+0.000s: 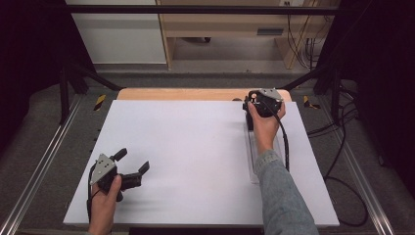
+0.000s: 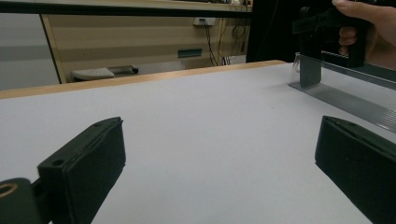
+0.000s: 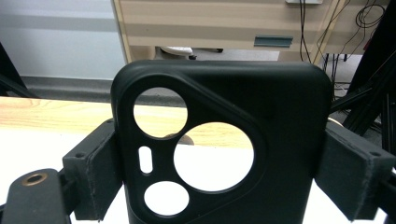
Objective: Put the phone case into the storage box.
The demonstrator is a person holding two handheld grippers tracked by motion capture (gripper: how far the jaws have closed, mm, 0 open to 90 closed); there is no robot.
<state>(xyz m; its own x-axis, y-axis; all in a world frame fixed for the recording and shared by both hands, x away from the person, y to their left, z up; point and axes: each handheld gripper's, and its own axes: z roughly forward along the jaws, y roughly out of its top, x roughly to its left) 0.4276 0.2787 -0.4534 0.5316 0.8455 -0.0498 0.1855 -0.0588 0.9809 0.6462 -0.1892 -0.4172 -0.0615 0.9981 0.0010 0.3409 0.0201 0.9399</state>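
A black phone case (image 3: 261,102) with round camera cut-outs stands upright between my right gripper's (image 3: 219,173) pads, which press on both of its side edges. In the high view the right gripper (image 1: 251,113) is at the far right of the white board, and the case (image 1: 249,122) hangs below it over the far end of a clear plastic rail (image 1: 253,164). The left gripper view shows the case (image 2: 310,70) standing at that rail's (image 2: 355,103) end. My left gripper (image 1: 133,160) lies near the front left, open and holding nothing (image 2: 219,154).
A white board (image 1: 195,156) covers the wooden table (image 1: 186,94). Black frame posts (image 1: 63,93) and cables (image 1: 342,147) flank the table. A wooden cabinet (image 1: 220,24) stands behind on the floor.
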